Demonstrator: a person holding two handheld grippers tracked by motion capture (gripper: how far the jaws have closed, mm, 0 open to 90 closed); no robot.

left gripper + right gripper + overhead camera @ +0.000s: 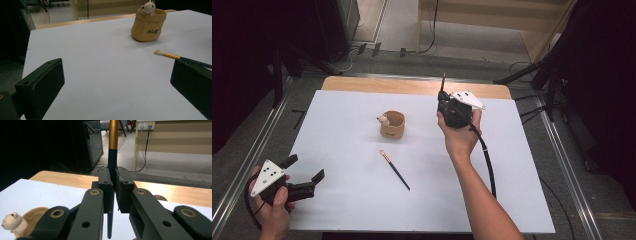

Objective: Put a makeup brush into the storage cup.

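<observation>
step: carrying one brush toward holder, judged from raised grip
right gripper [443, 95]: pressed together on slim dark-handled brush with gold ferrule [112, 152], held upright above table, behind and right of holder
holder: tan bag-shaped ceramic pot with small white bear on rim [392, 125], mid white mat [337, 115]
second brush: dark-handled, gold-ferruled, pale bristles [394, 170], flat on mat just in front of holder
left gripper [304, 176]: spread wide, nothing between, resting at near-left corner
next: swing over pot mouth, tip handle-end down, release; likely needs care around bear
</observation>
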